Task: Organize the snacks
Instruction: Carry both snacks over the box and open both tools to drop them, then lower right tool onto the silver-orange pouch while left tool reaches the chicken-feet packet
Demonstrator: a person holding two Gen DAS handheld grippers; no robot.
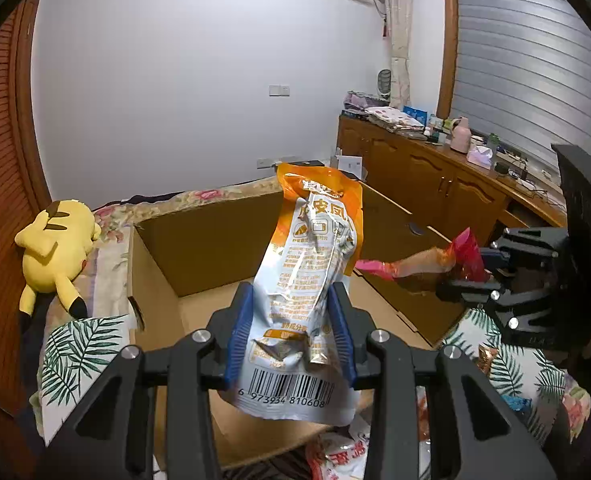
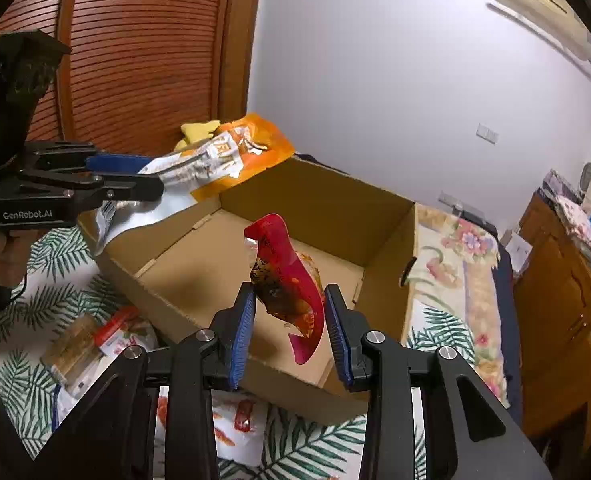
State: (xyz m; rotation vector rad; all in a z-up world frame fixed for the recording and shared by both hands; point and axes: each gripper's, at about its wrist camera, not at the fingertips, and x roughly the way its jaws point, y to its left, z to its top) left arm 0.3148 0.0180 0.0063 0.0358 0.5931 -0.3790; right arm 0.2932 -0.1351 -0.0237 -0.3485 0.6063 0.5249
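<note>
My left gripper (image 1: 291, 300) is shut on a silver and orange snack pouch (image 1: 311, 264) with a barcode at its near end. The pouch sticks up above an open cardboard box (image 1: 199, 248) whose floor is bare. From the right wrist view the same left gripper (image 2: 151, 176) holds the silver and orange pouch (image 2: 223, 156) over the box's left wall (image 2: 163, 300). My right gripper (image 2: 289, 296) is shut on a red see-through snack packet (image 2: 291, 280), held over the box's inside. That right gripper (image 1: 461, 280) and the red packet (image 1: 423, 264) show at the right of the left wrist view.
The box rests on a bed with a palm-leaf cover (image 2: 43, 268). Several more snack packs (image 2: 107, 340) lie on the cover near the box's front. A yellow plush toy (image 1: 55, 252) lies left of the box. A wooden sideboard (image 1: 435, 184) with clutter runs along the right.
</note>
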